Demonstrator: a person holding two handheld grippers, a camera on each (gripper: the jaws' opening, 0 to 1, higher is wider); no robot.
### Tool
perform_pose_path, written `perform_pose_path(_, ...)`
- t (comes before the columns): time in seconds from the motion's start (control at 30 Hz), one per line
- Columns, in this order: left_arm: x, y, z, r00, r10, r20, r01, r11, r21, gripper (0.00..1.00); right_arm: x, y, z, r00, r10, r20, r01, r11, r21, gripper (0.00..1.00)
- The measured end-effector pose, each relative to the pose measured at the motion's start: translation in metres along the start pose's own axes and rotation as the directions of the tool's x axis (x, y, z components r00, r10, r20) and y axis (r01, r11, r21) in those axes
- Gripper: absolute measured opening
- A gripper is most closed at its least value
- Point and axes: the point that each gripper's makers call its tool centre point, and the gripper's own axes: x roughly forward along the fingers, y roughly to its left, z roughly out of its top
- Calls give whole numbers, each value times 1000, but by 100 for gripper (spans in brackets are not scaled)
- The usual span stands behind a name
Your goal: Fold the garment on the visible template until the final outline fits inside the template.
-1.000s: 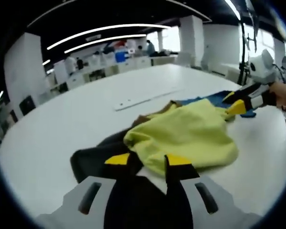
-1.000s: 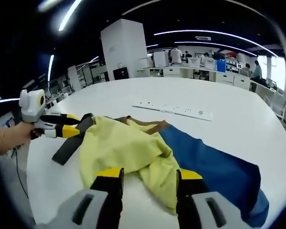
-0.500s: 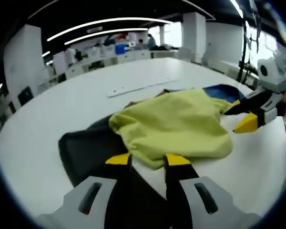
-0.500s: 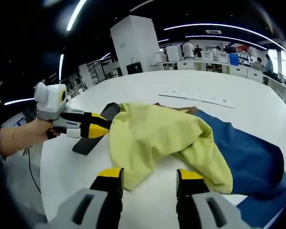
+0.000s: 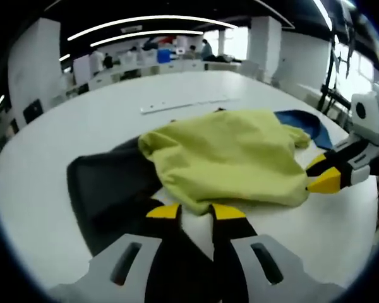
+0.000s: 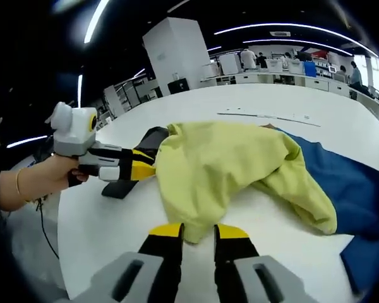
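A yellow-green garment [image 5: 234, 151] lies crumpled on the white table [image 5: 341, 227], partly over a black sheet [image 5: 107, 183] and a blue sheet [image 5: 306, 123]. My left gripper [image 5: 196, 211] sits at the garment's near hem, over the black sheet, its jaws narrowed on the hem's edge. Opposite it, the right gripper [image 5: 321, 173] touches the garment's far corner. In the right gripper view, the garment [image 6: 221, 158] droops to a point between the jaws of my right gripper [image 6: 198, 231], which are drawn close on it. The left gripper [image 6: 142, 170], held by a hand, meets the garment's left edge.
A long white strip [image 5: 177, 104] lies on the table beyond the garment, also seen in the right gripper view [image 6: 271, 117]. The blue sheet [image 6: 347, 183] spreads to the right there, and the black sheet [image 6: 117, 188] pokes out on the left. Desks and people stand far behind.
Both grippers' jaws have drawn closer together at the garment's edges, the right one most. The garment now lies wider and flatter between the two grippers.
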Motion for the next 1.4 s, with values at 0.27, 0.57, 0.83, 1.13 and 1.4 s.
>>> perform_pose_path(0.27, 10, 5, 4, 1000, 1, 15, 0, 999, -37, 7, 5, -3, -2, 1000, -3, 1, 3, 999, 33, 4)
perform_pose_path(0.57, 3, 2, 13, 999, -6, 50, 9, 998, -57, 0, 0, -5, 4, 1000, -2, 20, 2, 1000, 30, 0)
perform_pose_path(0.83, -25, -5, 31, 995, -37, 95, 39, 999, -15, 0, -24, -8, 31, 994, -11, 105, 10, 1000, 3, 0)
perform_pose_path(1.13, -57, -21, 42, 989, -96, 114, 100, 995, -30, 0, -55, 0, 48, 987, -12, 158, 19, 999, -45, 0)
perform_pose_path(1.4, -81, -40, 37, 988, -135, 78, 137, 990, -19, 0, -74, 8, 44, 987, -20, 157, 34, 995, -89, 0)
